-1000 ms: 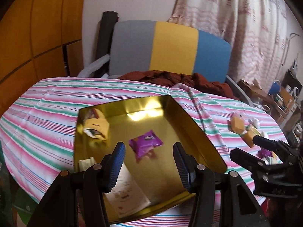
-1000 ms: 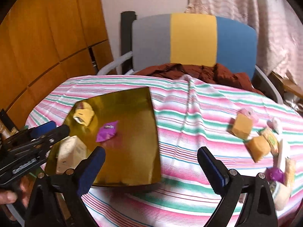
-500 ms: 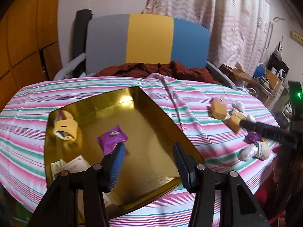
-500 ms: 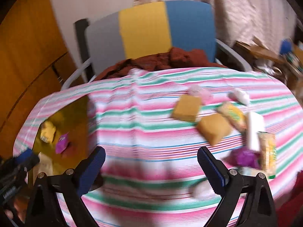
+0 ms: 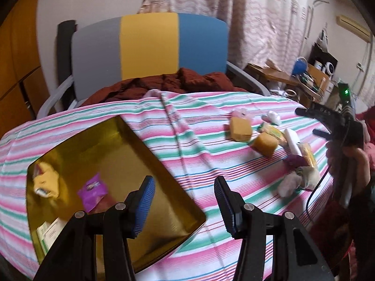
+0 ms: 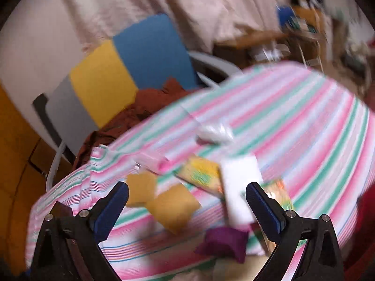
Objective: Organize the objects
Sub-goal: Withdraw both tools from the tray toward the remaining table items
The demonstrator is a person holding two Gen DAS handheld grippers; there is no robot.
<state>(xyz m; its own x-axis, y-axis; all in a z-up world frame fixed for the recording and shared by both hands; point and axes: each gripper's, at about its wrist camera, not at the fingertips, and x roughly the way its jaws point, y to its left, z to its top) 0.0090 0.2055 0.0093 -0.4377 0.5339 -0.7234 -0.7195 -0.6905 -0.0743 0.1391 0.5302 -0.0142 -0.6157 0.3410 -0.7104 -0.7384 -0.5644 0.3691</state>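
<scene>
Sorting: snack packets [image 5: 266, 144] lay loose on the cloth's right side, waiting to join those already in the gold tray [image 5: 150, 154] at left.
Claws: my right gripper [image 6: 187, 201] gaped wide and empty over them; my left gripper [image 5: 185, 199], open, carried nothing.
Surface: striped tablecloth [image 5: 199, 107].
Room: tricolour chair [image 5: 150, 46], curtains behind.

Glossy gold metal tray [image 5: 150, 154]: smooth, reflective. Striped pink-green tablecloth [image 5: 199, 121]: matt woven cloth. Purple snack wrapper [image 5: 92, 193]: shiny plastic.
</scene>
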